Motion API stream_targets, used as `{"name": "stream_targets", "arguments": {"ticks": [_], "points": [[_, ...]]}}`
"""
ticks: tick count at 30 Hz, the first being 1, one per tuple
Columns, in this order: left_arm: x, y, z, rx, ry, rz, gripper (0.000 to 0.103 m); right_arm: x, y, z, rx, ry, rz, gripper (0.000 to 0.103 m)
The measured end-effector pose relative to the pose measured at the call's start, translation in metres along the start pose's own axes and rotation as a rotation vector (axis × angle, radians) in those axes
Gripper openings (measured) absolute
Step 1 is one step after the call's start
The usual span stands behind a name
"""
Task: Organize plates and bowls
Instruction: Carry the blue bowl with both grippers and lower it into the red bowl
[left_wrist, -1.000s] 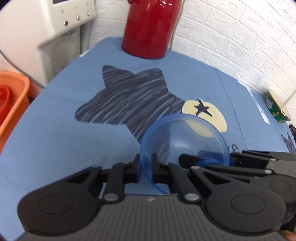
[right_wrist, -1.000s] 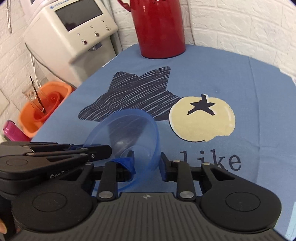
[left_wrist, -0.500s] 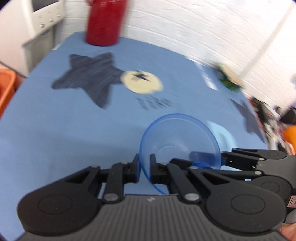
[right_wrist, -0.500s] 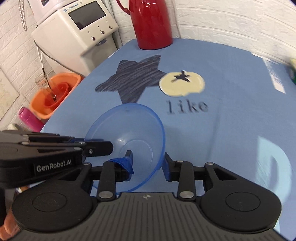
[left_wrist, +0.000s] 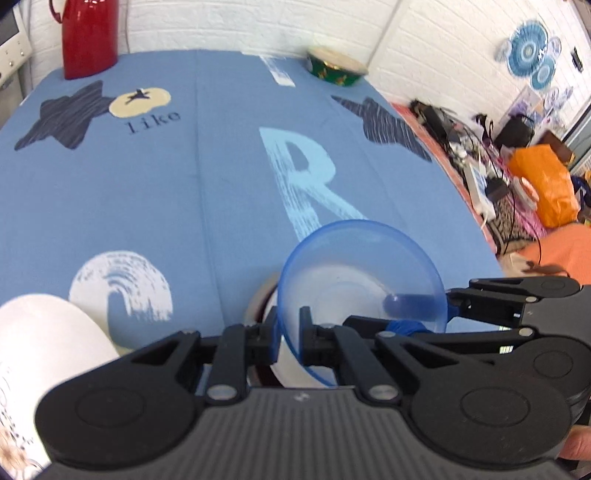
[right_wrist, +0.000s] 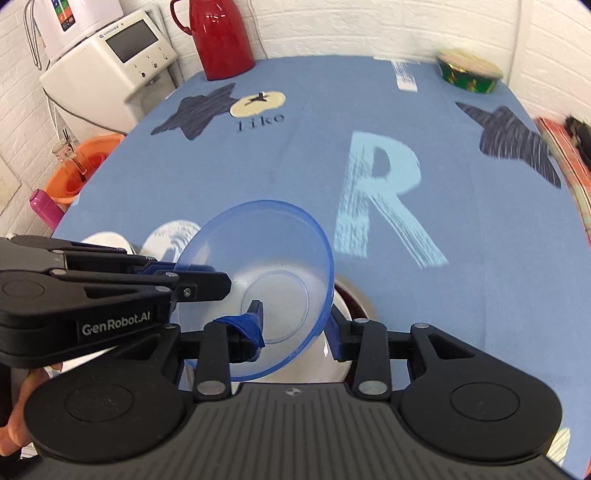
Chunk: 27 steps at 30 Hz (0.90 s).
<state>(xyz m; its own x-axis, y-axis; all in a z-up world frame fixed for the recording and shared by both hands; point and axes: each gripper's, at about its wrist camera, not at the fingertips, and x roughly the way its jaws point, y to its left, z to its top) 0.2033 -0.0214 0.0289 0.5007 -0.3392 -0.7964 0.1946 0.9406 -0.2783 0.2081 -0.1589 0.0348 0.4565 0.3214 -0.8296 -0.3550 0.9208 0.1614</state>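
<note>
A clear blue plastic bowl (left_wrist: 360, 280) is held in the air between both grippers; it also shows in the right wrist view (right_wrist: 258, 280). My left gripper (left_wrist: 288, 332) is shut on its near rim. My right gripper (right_wrist: 295, 325) straddles the opposite rim, one finger inside the bowl, with a gap at the outer finger. Below the bowl sits a white bowl (right_wrist: 332, 354) on a dark-rimmed plate (right_wrist: 356, 295). Another white dish (left_wrist: 40, 332) lies at the near left.
A blue printed tablecloth (right_wrist: 332, 155) covers the table. A red jug (right_wrist: 221, 37) stands at the far left, a green patterned bowl (right_wrist: 469, 75) at the far right. A white machine (right_wrist: 110, 70) and orange basin (right_wrist: 85, 166) stand left of the table.
Both grippers have carried the blue bowl back from the far left star print to the near side, and it now hangs over the white bowl and plate.
</note>
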Motion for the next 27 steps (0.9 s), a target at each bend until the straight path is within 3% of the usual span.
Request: {"name": "stream_targets", "arguments": {"ticks": [9,15,18,20,27], "points": [[0.008,-0.004,-0.009,0.03,0.014,0.033,0.0,0.0,-0.011,-0.021,0.001,-0.001,0.051,0.02],[0.005,-0.004,-0.008,0.039,0.009,0.026,0.014,-0.008,-0.014,-0.023,0.027,-0.006,0.052,0.019],[0.003,-0.003,-0.007,0.038,0.006,0.018,0.033,-0.013,-0.012,-0.022,0.017,-0.021,0.004,0.021],[0.001,-0.004,-0.007,0.046,-0.014,0.056,0.053,-0.015,-0.012,-0.021,0.003,-0.026,-0.041,0.021],[-0.014,0.007,-0.01,0.045,-0.044,0.015,0.055,-0.018,-0.034,-0.026,0.076,-0.036,-0.037,0.022]]}}
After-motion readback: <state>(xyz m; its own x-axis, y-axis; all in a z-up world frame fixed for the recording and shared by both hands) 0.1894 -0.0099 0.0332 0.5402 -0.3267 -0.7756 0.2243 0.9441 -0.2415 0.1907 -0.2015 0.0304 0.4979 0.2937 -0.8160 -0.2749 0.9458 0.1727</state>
